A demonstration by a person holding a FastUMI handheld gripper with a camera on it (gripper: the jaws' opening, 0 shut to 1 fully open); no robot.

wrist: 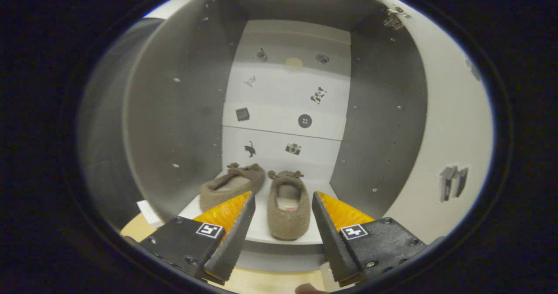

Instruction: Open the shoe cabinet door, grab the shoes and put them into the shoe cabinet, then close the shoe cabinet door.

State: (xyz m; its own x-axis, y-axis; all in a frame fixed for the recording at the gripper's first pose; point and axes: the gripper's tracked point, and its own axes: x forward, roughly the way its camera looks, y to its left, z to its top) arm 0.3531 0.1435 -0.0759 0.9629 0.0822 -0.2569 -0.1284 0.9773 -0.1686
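The shoe cabinet (pixel 183 111) stands open in front of me, its door (pixel 453 124) swung out to the right. Two fuzzy brown slippers rest on the cabinet's bottom shelf (pixel 279 237). The right slipper (pixel 287 206) lies between my two fingers, heel toward me, with a gap on each side. The left slipper (pixel 231 187) lies angled just beyond my left finger (pixel 235 228), partly hidden by it. My gripper (pixel 283 198) is open and holds nothing.
Small stickers dot the cabinet's white back panel (pixel 287 93). A hinge (pixel 393 19) sits at the top right of the opening. A pale wooden floor (pixel 270 281) shows below the cabinet. A sticker (pixel 452 181) is on the door's inner face.
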